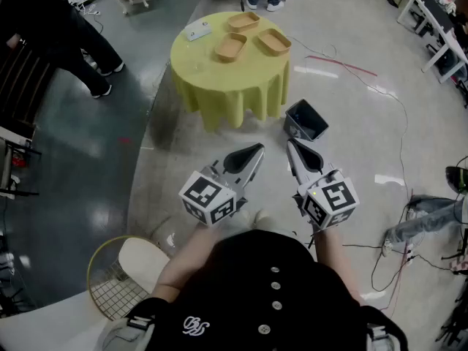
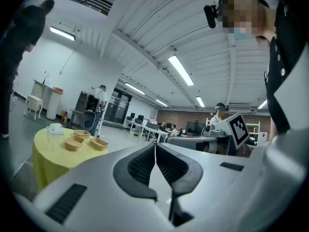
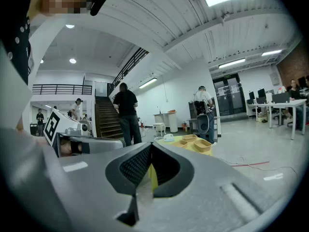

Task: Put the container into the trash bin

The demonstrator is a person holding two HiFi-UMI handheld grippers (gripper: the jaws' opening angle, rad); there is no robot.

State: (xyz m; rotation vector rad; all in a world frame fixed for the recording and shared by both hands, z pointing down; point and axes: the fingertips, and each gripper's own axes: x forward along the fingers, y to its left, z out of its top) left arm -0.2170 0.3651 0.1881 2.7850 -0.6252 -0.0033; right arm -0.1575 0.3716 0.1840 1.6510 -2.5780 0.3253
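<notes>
Three shallow brown containers (image 1: 230,47) (image 1: 243,22) (image 1: 273,42) lie on a round table with a yellow cloth (image 1: 219,90). A dark trash bin (image 1: 306,120) stands open on the floor at the table's near right side. My left gripper (image 1: 257,149) and right gripper (image 1: 290,145) are held side by side in front of me, a good way short of the table, both shut and empty. In the left gripper view the left gripper (image 2: 155,146) has the containers (image 2: 74,144) far off to its left. Over the right gripper (image 3: 150,146) the containers (image 3: 203,145) show ahead.
A white object (image 1: 197,30) lies at the table's far left. A person (image 1: 66,35) stands on the dark floor to the left. A round wire chair (image 1: 121,276) is at my near left. Cables (image 1: 344,68) run over the floor on the right, and desks (image 1: 431,20) line the far right.
</notes>
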